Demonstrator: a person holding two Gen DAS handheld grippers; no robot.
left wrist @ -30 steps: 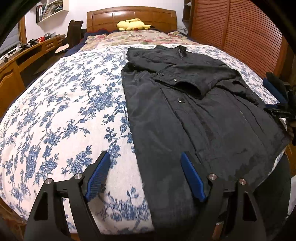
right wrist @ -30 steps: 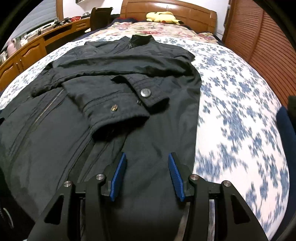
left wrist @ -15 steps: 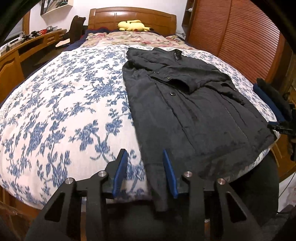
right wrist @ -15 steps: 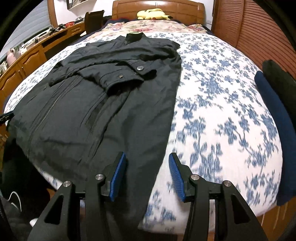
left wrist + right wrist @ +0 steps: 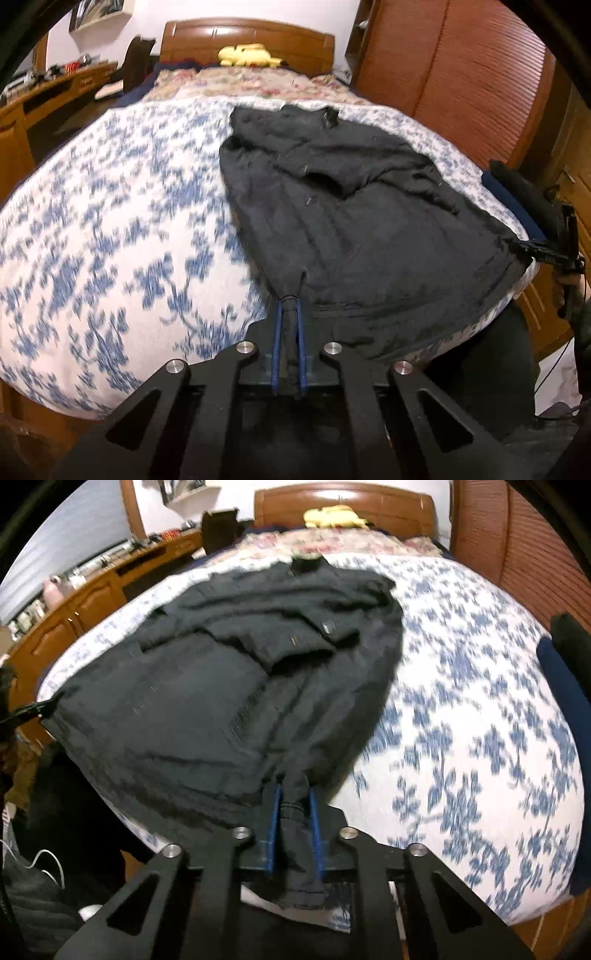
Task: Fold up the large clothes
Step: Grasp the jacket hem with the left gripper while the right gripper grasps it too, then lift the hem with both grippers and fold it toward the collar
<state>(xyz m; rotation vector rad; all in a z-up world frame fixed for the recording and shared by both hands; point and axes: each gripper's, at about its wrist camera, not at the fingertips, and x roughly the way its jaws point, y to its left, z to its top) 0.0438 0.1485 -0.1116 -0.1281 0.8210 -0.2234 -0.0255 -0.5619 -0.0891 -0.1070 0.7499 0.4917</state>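
Black jacket [image 5: 351, 206] lies spread on the bed [image 5: 110, 229], over the blue-flowered cover, its collar toward the wooden headboard [image 5: 243, 37] and a sleeve folded across its chest. Left gripper [image 5: 289, 306] has just been closing, and its blue fingers [image 5: 300, 332] now clamp one hem corner. Right gripper [image 5: 293, 797] has likewise just closed its fingers [image 5: 314, 812] on the other hem corner. A yellow plush toy [image 5: 247, 55] rests by the headboard.
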